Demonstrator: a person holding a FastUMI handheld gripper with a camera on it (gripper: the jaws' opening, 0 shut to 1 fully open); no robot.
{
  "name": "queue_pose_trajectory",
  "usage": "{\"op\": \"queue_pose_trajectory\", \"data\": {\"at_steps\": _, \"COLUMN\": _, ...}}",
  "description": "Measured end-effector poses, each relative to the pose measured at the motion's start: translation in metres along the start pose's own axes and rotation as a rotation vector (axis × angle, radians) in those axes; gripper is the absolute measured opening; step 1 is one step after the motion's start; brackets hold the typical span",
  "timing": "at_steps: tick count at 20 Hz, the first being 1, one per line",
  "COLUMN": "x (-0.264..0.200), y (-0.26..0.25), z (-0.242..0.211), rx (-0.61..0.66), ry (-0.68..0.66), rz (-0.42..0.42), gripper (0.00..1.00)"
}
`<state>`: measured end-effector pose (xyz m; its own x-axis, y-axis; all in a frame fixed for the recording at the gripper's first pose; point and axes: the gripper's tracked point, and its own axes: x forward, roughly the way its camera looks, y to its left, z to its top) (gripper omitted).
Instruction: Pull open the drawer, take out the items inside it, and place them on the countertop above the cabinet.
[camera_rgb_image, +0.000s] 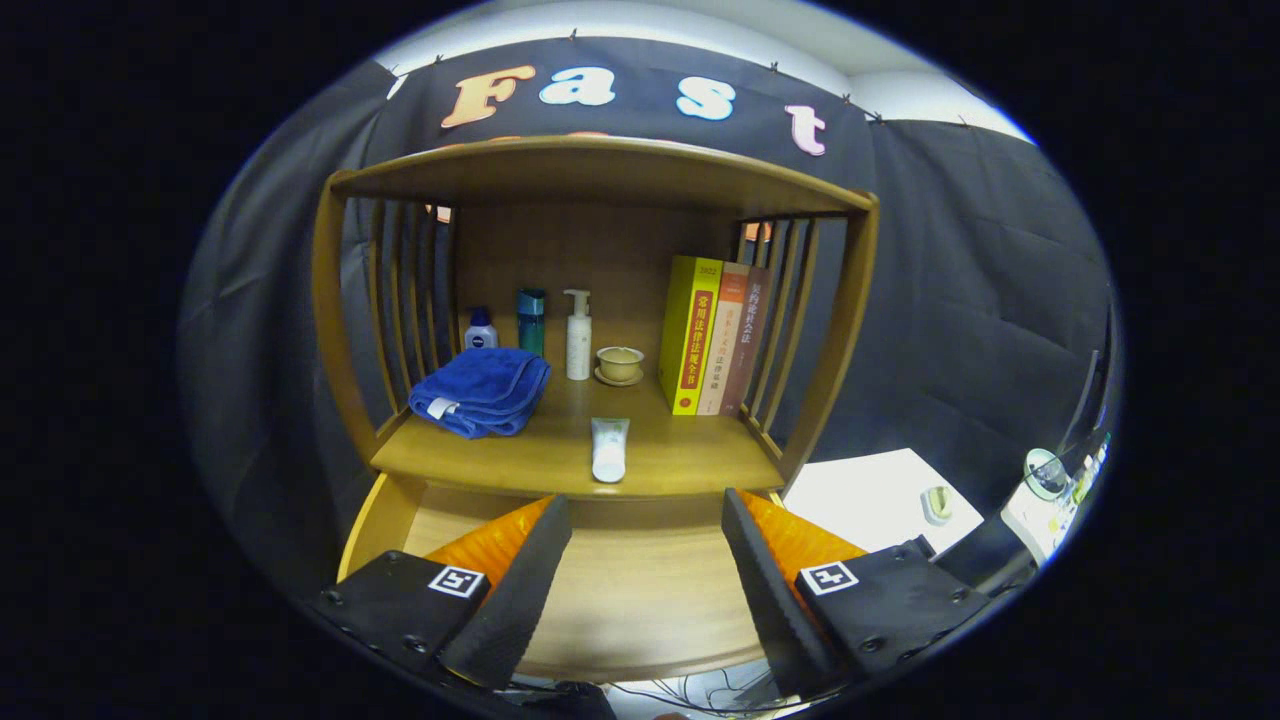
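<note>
The wooden drawer (640, 590) stands pulled out below the countertop, and its bare floor shows between and under my fingers. My gripper (645, 515) is open above the drawer with nothing between its fingers. Just beyond the fingertips, a white tube (609, 449) lies on the countertop (690, 455) near its front edge. A folded blue towel (481, 390) rests on the countertop to the left.
At the back of the shelf stand a small white bottle (481, 329), a teal bottle (531, 320), a white pump bottle (578, 335) and a cup on a saucer (620, 364). Three books (712, 335) stand right. Slatted wooden sides flank the shelf. A white table (880, 500) is at right.
</note>
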<state>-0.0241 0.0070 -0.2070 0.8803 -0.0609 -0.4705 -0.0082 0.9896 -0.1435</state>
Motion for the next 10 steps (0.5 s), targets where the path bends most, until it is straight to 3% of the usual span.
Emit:
{"op": "queue_pose_trajectory", "data": {"at_steps": 6, "x": -0.045, "y": -0.009, "z": -0.056, "rx": 0.049, "ry": -0.065, "rz": -0.034, "gripper": 0.99}}
{"op": "queue_pose_trajectory", "data": {"at_steps": 10, "x": -0.069, "y": 0.007, "z": -0.099, "rx": 0.066, "ry": -0.083, "rz": 0.007, "gripper": 0.99}}
